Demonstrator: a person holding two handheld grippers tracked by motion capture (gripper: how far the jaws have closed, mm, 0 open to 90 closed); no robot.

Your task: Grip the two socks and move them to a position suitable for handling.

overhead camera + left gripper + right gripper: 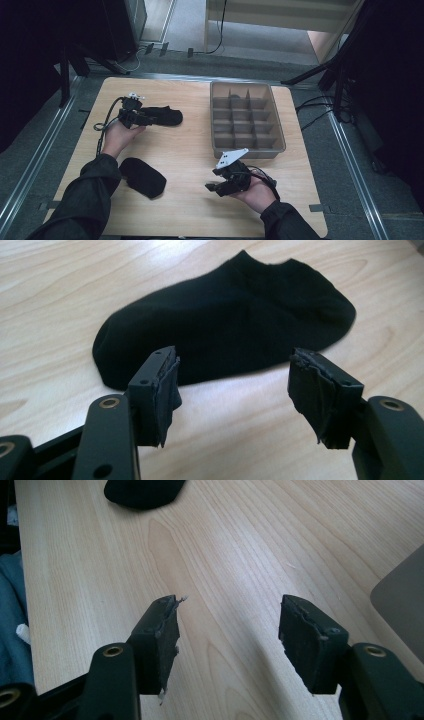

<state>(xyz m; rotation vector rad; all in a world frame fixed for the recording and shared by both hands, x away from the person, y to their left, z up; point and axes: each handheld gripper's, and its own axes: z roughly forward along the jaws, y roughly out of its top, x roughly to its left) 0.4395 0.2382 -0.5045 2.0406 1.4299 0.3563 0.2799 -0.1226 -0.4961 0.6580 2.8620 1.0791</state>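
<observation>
A black ankle sock [167,116] lies flat on the wooden table at the back left. My left gripper [145,119] points at its near end with the jaws wide apart. In the left gripper view the sock [230,315] lies just beyond my left gripper [245,385], and only bare wood shows between the pads. A second black sock [143,176] lies near the front left by the person's left sleeve. My right gripper [212,187] hovers open over bare wood at the front middle, pointing left. In the right gripper view that second sock [142,491] lies far ahead of my right gripper [230,630].
A grey tray [250,152] divided into several compartments stands at the back right of the table, and its corner [402,597] shows in the right gripper view. A dark shape sits in one back compartment. Metal rails run along both sides of the table.
</observation>
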